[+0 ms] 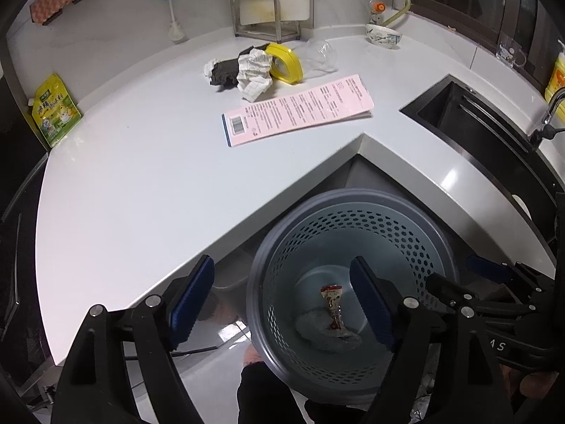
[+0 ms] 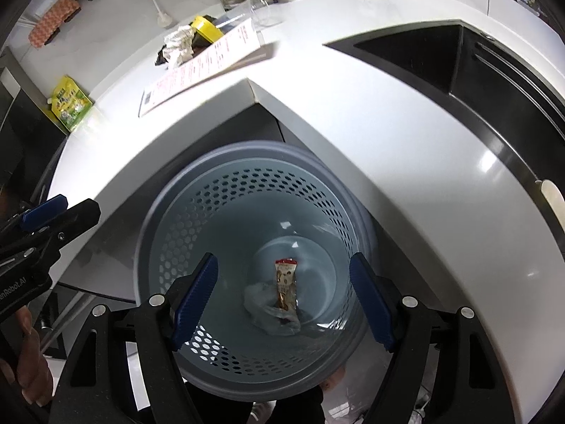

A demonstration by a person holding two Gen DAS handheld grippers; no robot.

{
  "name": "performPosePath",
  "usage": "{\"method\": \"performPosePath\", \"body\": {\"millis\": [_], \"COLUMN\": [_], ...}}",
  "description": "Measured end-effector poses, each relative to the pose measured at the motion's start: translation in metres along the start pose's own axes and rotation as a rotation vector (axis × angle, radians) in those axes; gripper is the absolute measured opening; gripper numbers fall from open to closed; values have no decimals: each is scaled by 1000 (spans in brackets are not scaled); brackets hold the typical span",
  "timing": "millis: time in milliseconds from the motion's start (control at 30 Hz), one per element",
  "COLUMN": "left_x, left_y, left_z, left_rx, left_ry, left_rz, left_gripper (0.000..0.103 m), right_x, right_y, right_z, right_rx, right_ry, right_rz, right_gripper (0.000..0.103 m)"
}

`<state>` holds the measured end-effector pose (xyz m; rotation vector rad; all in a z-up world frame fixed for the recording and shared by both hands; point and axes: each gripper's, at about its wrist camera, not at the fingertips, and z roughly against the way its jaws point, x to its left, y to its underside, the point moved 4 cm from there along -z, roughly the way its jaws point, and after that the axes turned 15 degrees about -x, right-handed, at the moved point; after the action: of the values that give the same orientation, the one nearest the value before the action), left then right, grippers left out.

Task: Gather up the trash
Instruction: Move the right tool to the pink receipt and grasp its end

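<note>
A grey-blue perforated bin (image 1: pixel 438 243) stands on the floor below the corner of the white counter (image 1: pixel 141 176). In its bottom lie a red-and-white snack wrapper (image 1: pixel 332 304) and a crumpled clear bag (image 1: pixel 326 334). My left gripper (image 1: pixel 282 272) hangs open over the bin's left rim with nothing between its pads. My right gripper (image 2: pixel 282 261) is open above the bin (image 2: pixel 148 212), over the wrapper (image 2: pixel 285 282), and holds nothing. On the counter lie a pink printed sheet (image 1: pixel 300 113), crumpled white paper (image 1: pixel 254 74), a dark wad (image 1: pixel 224 72), a yellow tape roll (image 1: pixel 286 62) and clear plastic (image 1: pixel 321 54).
A black sink (image 1: pixel 469 123) is set into the counter on the right, with a tap (image 1: pixel 551 109) beside it. A patterned bowl (image 1: pixel 384 35), a metal rack (image 1: pixel 261 17) and a white brush (image 1: pixel 173 17) stand at the back. A yellow-green pouch (image 1: pixel 54 109) leans at the left.
</note>
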<state>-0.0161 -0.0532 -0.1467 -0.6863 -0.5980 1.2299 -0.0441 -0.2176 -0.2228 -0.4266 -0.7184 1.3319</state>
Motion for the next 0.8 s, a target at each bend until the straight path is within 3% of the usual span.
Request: {"method": "performPosePath", "body": {"millis": [400,800], "left_x": [29,75], "left_y": [-37,-73], "left_z": [11,-1], "left_rx": [-64,-107], "left_ry": [-29,-66], "left_rz": [47,52], "left_gripper": [84,86], "right_x": [23,59], "right_y": [-43,-84], "right_z": [14,-6], "right_rx": [-78,-121], "right_ry": [-34,-42], "right_rz": [40,62], "right_gripper": [74,74]}}
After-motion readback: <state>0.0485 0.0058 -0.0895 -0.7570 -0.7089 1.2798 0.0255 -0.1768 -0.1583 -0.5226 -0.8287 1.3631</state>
